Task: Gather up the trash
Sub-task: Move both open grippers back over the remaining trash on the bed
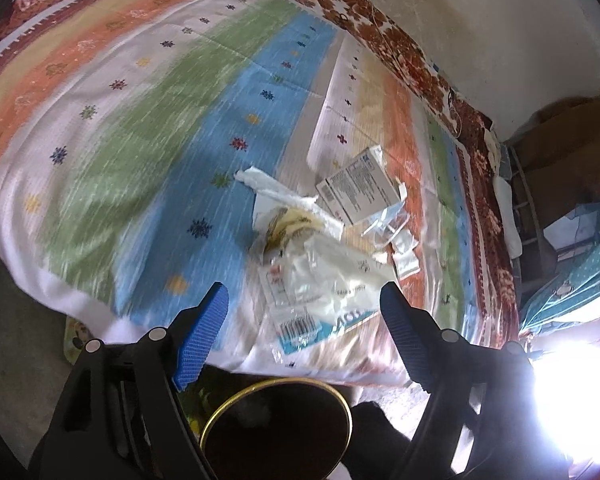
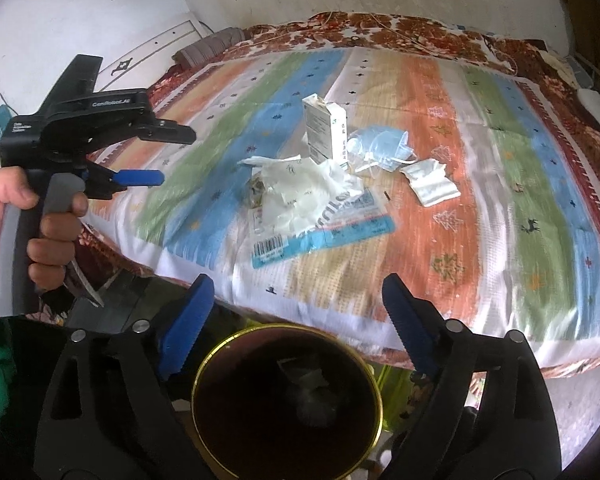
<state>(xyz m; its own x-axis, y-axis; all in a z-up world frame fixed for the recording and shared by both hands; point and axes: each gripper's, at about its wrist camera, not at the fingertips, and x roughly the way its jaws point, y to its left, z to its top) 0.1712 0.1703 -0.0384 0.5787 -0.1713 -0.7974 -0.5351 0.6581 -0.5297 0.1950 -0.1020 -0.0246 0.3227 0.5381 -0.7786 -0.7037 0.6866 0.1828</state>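
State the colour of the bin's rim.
Gold, or brassy yellow, around a dark inside; the bin shows best in the right wrist view.

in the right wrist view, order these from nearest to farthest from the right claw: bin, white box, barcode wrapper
1. bin, directly below the right claw, beside the bed
2. barcode wrapper, near the bed's front edge
3. white box, upright, farther back mid-bed

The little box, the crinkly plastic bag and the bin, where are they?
Little box [image 2: 325,132], right wrist view, on its front face.
Plastic bag [image 2: 312,196], right wrist view, on its crumpled middle.
Bin [image 2: 374,376], right wrist view, on its gold rim.
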